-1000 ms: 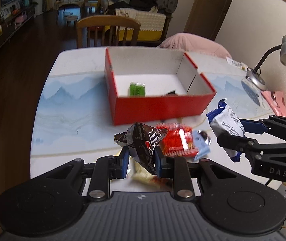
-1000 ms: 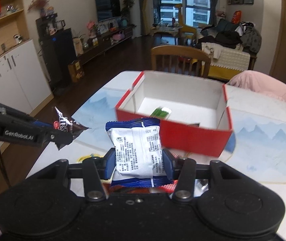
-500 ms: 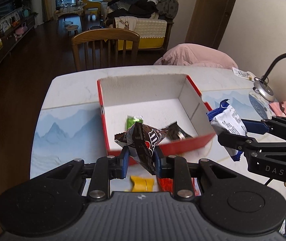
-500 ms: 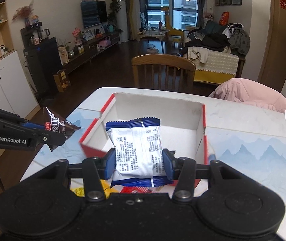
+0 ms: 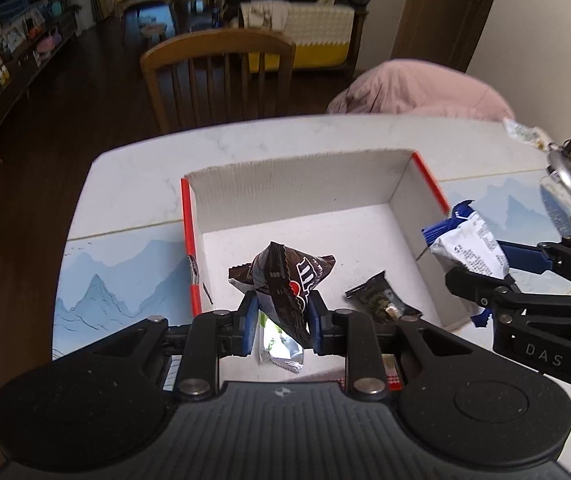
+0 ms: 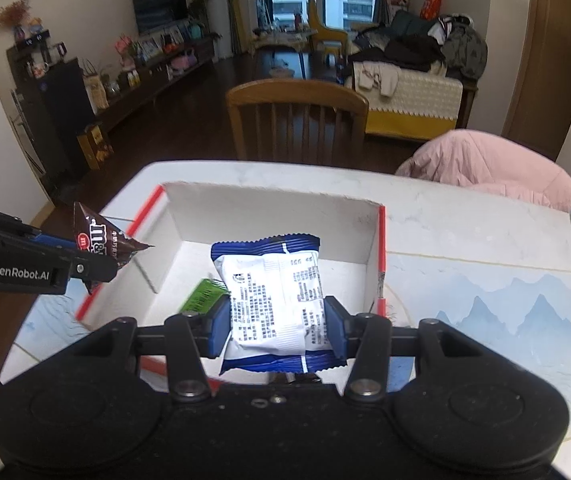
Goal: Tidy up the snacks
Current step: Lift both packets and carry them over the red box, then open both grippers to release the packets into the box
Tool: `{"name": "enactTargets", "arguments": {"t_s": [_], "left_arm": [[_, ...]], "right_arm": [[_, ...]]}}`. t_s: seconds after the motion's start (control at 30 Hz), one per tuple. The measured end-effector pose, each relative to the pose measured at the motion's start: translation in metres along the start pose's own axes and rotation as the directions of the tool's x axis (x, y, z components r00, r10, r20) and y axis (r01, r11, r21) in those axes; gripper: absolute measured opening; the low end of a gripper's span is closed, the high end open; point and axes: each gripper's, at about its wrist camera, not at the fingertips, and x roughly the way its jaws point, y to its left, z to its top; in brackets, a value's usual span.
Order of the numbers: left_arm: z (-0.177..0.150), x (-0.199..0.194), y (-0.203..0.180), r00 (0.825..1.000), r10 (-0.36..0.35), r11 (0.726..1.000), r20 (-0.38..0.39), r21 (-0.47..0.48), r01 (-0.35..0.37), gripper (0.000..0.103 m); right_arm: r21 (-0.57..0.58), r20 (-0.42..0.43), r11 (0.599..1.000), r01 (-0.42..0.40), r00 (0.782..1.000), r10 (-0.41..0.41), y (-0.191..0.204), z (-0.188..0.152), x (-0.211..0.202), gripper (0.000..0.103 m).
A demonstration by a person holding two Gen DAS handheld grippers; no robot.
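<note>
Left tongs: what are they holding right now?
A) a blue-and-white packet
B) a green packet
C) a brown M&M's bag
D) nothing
C: the left tongs are clamped on the brown M&M's bag over the red box; the blue-and-white packet is in the right tongs.

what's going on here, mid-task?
A person is sorting snacks into a red box on the table, one tool in each hand. The left tool is clamped on a brown chocolate-candy packet, held over the box interior. The right tool grips a blue-and-white packet, also above the box. A green packet and a dark wrapper already lie inside. Neither held snack has been released yet.
</note>
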Motion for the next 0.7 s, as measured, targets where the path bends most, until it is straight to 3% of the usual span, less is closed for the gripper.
{"name": "enactTargets", "arguments": {"t_s": [0.47, 0.7], "left_arm": [[0.017, 0.092, -0.007, 0.979, 0.077, 0.997, -0.187, 0.034, -0.072, 0.025], [0.014, 0.117, -0.018, 0.967, 0.078, 0.996, -0.243, 0.065, -0.064, 0.025]], "right_arm": [[0.024, -0.195, 1.0, -0.01, 0.981, 0.015, -0.021, 0.0, 0.079, 0.048], [-0.065, -0.234, 0.998, -0.016, 0.972, 0.0, -0.008, -0.008, 0.093, 0.048]]}}
